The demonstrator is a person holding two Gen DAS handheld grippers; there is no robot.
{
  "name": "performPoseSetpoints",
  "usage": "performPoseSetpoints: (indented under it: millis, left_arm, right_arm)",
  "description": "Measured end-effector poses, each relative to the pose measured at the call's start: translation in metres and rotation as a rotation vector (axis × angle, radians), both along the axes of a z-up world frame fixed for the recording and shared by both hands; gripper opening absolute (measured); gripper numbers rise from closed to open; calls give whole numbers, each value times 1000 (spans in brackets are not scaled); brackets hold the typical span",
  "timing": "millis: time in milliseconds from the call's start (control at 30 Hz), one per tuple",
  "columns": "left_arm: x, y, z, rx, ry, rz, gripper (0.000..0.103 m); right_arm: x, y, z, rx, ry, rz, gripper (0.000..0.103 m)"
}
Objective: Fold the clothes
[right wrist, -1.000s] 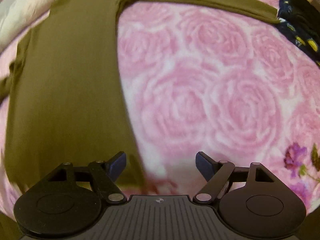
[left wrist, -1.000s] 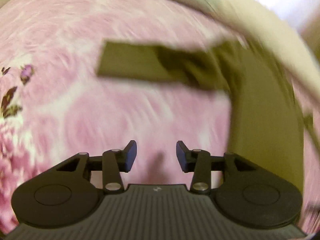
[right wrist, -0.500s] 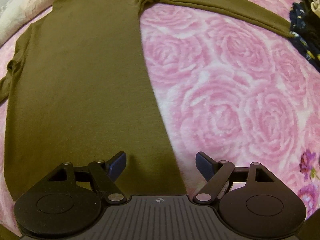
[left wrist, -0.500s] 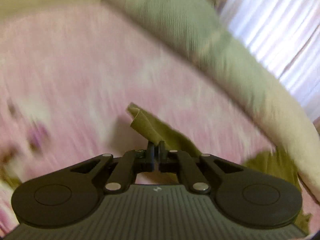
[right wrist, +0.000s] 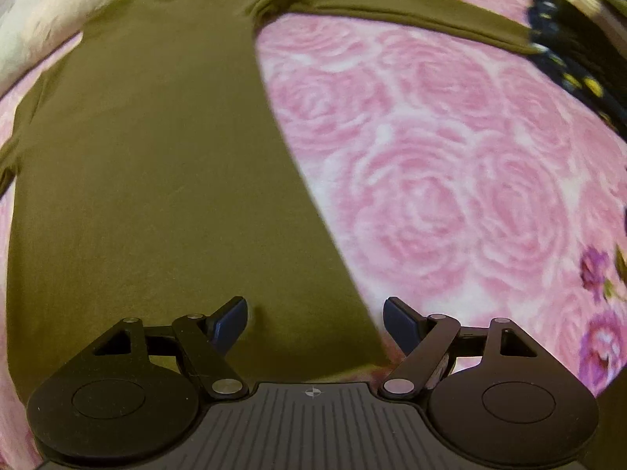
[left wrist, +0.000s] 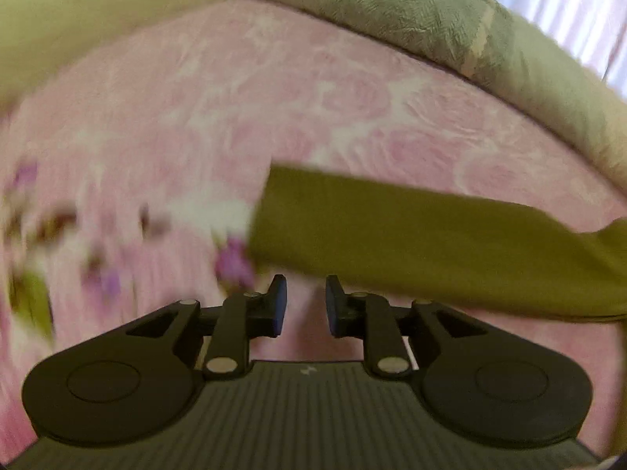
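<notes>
An olive long-sleeved shirt (right wrist: 149,164) lies flat on a pink rose-patterned bedspread (right wrist: 450,180). One sleeve (right wrist: 392,4) stretches out toward the top right of the right wrist view. In the left wrist view the other sleeve (left wrist: 411,235) lies straight across the bedspread, its cuff end just beyond my left gripper (left wrist: 305,303). That gripper's jaws are opening, with a narrow gap and only bedspread between them. My right gripper (right wrist: 315,321) hangs open over the shirt's lower body near its right side edge, holding nothing.
A pale green quilt (left wrist: 450,27) is bunched along the far edge of the bed in the left wrist view. Dark patterned clothing (right wrist: 580,51) lies at the top right of the right wrist view. A white fluffy cover (right wrist: 51,15) sits beyond the shirt's shoulder.
My left gripper shut on the sleeve cuff, carried it sideways, and has let it go; the sleeve now lies laid out straight. My right gripper has drifted over the shirt's body, still open.
</notes>
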State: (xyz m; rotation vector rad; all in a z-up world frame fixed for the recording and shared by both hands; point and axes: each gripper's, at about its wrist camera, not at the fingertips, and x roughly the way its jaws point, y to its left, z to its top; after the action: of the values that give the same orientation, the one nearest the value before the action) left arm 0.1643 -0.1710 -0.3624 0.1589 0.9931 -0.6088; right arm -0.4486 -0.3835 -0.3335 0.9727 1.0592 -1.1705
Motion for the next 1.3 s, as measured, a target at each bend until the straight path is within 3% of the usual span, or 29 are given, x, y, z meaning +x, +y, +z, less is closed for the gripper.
performPoseSetpoints:
  millis: [67, 167, 233, 300, 367, 400, 433, 467, 533, 600, 667, 767, 833, 967, 1067, 1200, 1300]
  left_arm:
    - [-31, 16, 6, -84, 137, -17, 17]
    - [-94, 29, -2, -191, 438, -181, 20]
    - [-133, 30, -13, -227, 591, -279, 27]
    - [-170, 30, -27, -253, 696, -343, 29]
    - [-191, 28, -38, -245, 735, -328, 31]
    - [-201, 27, -43, -239, 746, -312, 25]
    - [-208, 24, -40, -234, 700, -303, 13]
    - [-218, 19, -31, -226, 614, -314, 8]
    - [-246, 1, -4, -168, 427, -418, 8]
    - [-289, -22, 19, -110, 265, -622, 9]
    - [-331, -38, 21, -65, 239, -787, 10]
    - [-370, -45, 3, 17, 283, -838, 15]
    - [-373, -34, -3, 15, 321, -792, 14]
    - [-344, 1, 20, -85, 335, -622, 16]
    - [-303, 29, 29, -117, 281, -424, 34]
    - [-253, 40, 5, -136, 347, -232, 37]
    - [-248, 25, -20, -162, 479, -292, 32]
  right_arm:
    - [-17, 5, 4, -11, -25, -39, 79]
    - [-40, 12, 3, -5, -85, -91, 79]
    - [-51, 15, 0, 1, -139, -120, 79]
    - [-60, 16, -5, 15, -204, -145, 79]
    - [-67, 15, -11, 30, -261, -157, 79]
    - [-70, 14, -14, 34, -283, -155, 79]
    - [-72, 13, -17, 35, -298, -147, 79]
    - [-73, 12, -19, 36, -305, -134, 79]
    - [-73, 10, -22, 41, -305, -98, 79]
    - [-74, 9, -23, 46, -298, -60, 79]
    - [-75, 7, -25, 51, -289, -30, 79]
    - [-79, 3, -31, 71, -290, -20, 79]
    - [-82, -2, -31, 81, -296, -16, 79]
    - [-86, -9, -27, 72, -303, 19, 79]
    - [-89, -9, -30, 89, -313, 33, 79]
    - [-89, -8, -35, 93, -347, 23, 79]
    - [-89, -6, -37, 88, -403, 4, 79]
